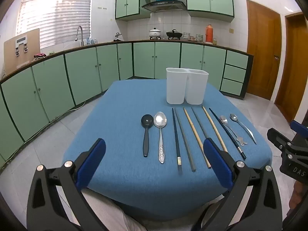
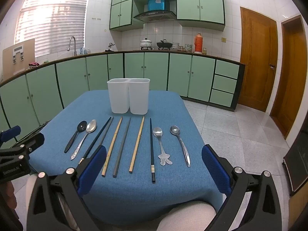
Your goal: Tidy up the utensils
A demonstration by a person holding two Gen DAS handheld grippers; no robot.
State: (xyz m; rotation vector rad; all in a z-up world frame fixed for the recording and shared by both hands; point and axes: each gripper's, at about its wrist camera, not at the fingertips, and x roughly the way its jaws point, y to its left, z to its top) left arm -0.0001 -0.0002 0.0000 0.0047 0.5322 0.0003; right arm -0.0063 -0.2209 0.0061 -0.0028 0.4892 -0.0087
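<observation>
1. Both tools start empty. The left gripper (image 1: 154, 165) hangs over the near edge of the blue table (image 1: 123, 173) with its jaws spread wide and nothing between them; the right gripper (image 2: 154, 170) does the same, just as wide, just as empty.
2. The utensils lie in one row across the table, handles near, heads far. From left to right: a black spoon (image 2: 74, 135), a large silver spoon (image 2: 83, 138), six chopsticks, then a rabbit-handled spoon (image 2: 161, 144) and a plain small spoon (image 2: 180, 144).
3. The white two-compartment holder (image 2: 128, 95) stands upright at the far end of the row, well apart from both grippers, both compartments apparently empty.
4. Judging from the layout, the sensible first step is a single pick. Start at an outer end of the row, where neighbours crowd least.
5. Give each side its own reach: the left gripper takes the black spoon, the right the plain small spoon.
6. Grip across the handle, not the bowl, and close squarely so the thin metal does not skid on the cloth.
7. The left dark chopsticks (image 1: 178, 136) lie almost touching; take them singly or they may scissor apart.
8. Probably spoons belong in one compartment, chopsticks in the other; lower each handle-down.
</observation>
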